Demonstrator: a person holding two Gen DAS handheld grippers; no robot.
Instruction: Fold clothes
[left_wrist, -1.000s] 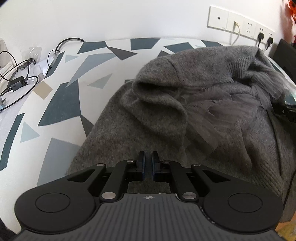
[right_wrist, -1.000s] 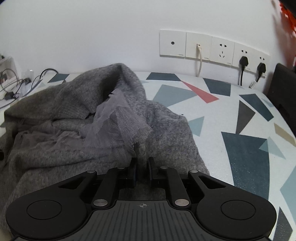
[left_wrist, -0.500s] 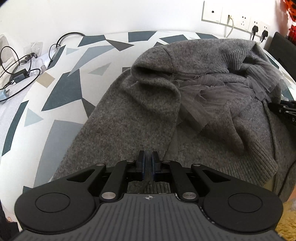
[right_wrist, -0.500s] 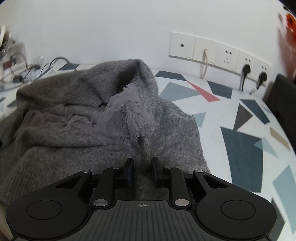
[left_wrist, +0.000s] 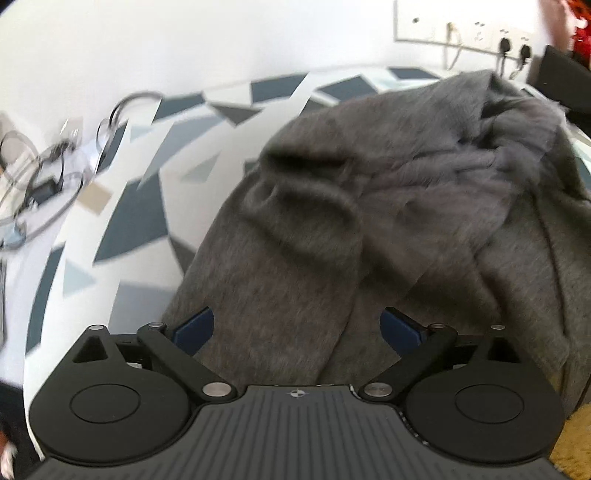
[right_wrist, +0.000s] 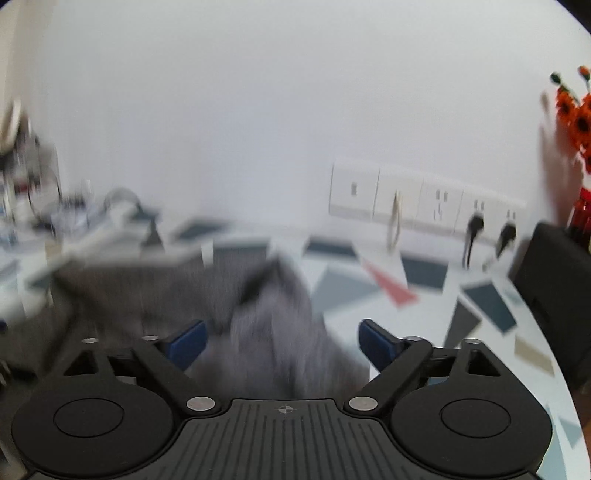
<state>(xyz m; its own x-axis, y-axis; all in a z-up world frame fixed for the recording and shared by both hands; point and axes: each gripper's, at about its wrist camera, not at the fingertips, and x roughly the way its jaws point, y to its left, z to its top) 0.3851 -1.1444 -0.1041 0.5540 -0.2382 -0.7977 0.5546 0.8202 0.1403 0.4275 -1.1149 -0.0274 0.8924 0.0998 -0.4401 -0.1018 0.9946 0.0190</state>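
Left tongs (left_wrist: 297, 328) spread over grey sweater (left_wrist: 369, 221); flowers (right_wrist: 576, 110) rightward only.

The table (left_wrist: 155, 206) is covered by a white cloth printed with scattered triangles and angular patches in dark teal, slate blue, pale grey and tan; the right wrist view also shows one red triangle (right_wrist: 388, 286) near the wall. A grey knitted sweater (left_wrist: 332, 236) lies crumpled directly on it, filling the middle and right of the left wrist view, with a bunched fold standing up near its centre. At the far left edge, a tangle of black cables (left_wrist: 40, 184) rests on the tabletop. A dark boxy object (right_wrist: 554, 291) sits at the table's right end, too blurred to identify.
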